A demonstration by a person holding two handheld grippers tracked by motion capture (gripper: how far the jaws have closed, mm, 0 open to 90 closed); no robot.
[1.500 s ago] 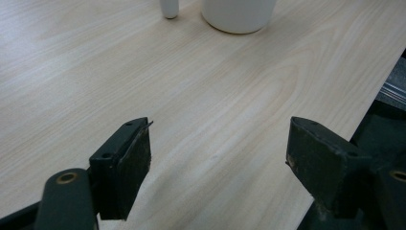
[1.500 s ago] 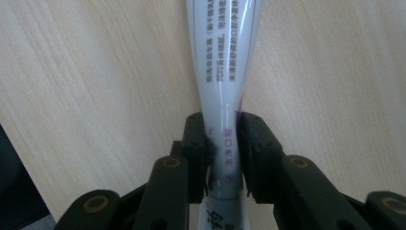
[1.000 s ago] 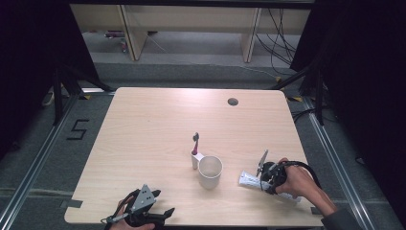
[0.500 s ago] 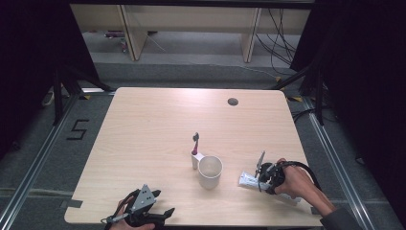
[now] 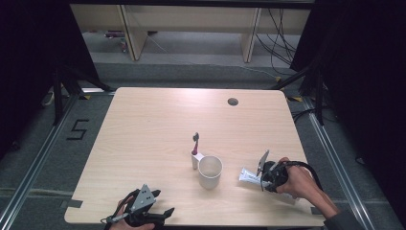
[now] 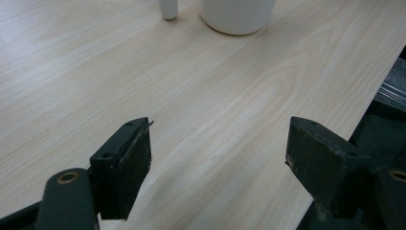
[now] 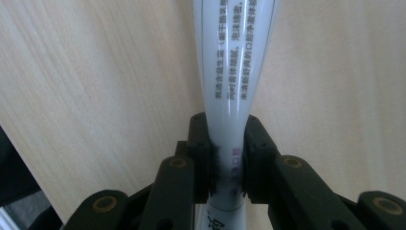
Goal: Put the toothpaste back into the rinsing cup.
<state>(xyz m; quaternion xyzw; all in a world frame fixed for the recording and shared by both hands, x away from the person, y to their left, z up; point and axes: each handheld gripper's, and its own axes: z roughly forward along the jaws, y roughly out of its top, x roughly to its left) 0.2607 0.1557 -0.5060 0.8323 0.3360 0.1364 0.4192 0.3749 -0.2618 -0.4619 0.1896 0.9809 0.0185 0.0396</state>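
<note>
Clamping a white tube [image 7: 234,72] on the table [image 5: 153,124], right tool [image 7: 229,163]; left tool [image 6: 218,167] gapes empty

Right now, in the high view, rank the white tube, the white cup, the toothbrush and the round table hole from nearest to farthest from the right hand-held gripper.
1. White tube, clamped in the right hand-held gripper.
2. White cup, to its left.
3. Toothbrush, behind the cup, farther left.
4. Round table hole, near the far edge.

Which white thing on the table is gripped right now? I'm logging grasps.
The white tube, lying right of the cup: the right gripper has its fingers clamped on it. The cup and the toothbrush stand free.
</note>
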